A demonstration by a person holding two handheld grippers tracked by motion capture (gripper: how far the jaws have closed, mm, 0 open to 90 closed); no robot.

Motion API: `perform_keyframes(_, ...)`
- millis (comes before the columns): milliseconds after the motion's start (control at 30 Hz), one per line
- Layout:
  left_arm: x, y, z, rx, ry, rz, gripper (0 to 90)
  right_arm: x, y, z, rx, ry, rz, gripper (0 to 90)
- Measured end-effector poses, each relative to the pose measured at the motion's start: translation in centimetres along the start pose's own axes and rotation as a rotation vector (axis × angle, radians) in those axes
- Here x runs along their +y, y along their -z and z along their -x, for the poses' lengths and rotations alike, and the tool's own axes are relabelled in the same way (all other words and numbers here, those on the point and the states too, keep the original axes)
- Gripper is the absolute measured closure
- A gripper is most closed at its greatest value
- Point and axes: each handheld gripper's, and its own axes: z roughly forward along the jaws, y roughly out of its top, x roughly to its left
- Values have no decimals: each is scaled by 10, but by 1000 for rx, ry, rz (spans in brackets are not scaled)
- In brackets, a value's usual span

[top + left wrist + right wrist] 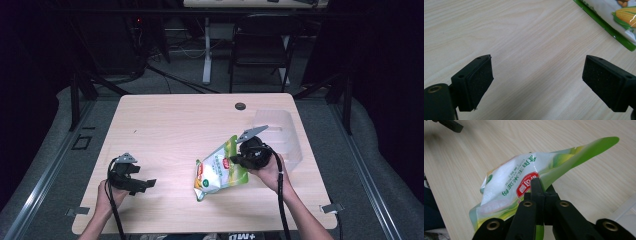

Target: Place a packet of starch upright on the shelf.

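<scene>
The left gripper [141, 183] is parked wide open and empty near the table's [165, 120] left front corner, probably kept ready to help. Further right, the bag [220, 169] is pinched at its edge by the right gripper [235, 159], tilted off the wood. It's crinkly, white-green, with corn printed on it.

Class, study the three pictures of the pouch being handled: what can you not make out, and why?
- Pouch: its underside, turned to the table in the high view.
- Pouch print: too small in the high view; cut by the edge in the left gripper view.
- Right claw pads: hidden by pouch film in the right gripper view.
- Clear container: contents unclear, high view.
</scene>
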Motion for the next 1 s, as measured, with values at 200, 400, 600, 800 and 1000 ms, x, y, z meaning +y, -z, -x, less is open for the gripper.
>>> perform_keyframes(200, 0, 0, 0, 1, 2, 3, 97, 12, 6, 3, 20, -9, 18, 900)
perform_keyframes(400, 1, -1, 0, 1, -2, 2, 97, 22, 15, 4, 18, -4, 37, 900)
perform_keyframes(600, 1, -1, -1, 0, 1, 4, 97, 30, 23, 5, 24, 0, 46, 900)
perform_keyframes(800, 1, -1, -1, 2, -2, 3, 97, 38, 28, 5, 12, 29, 44, 900)
perform_keyframes(1000, 1, -1, -1, 2, -1, 4, 97, 44, 32, 6, -11, 42, 26, 900)
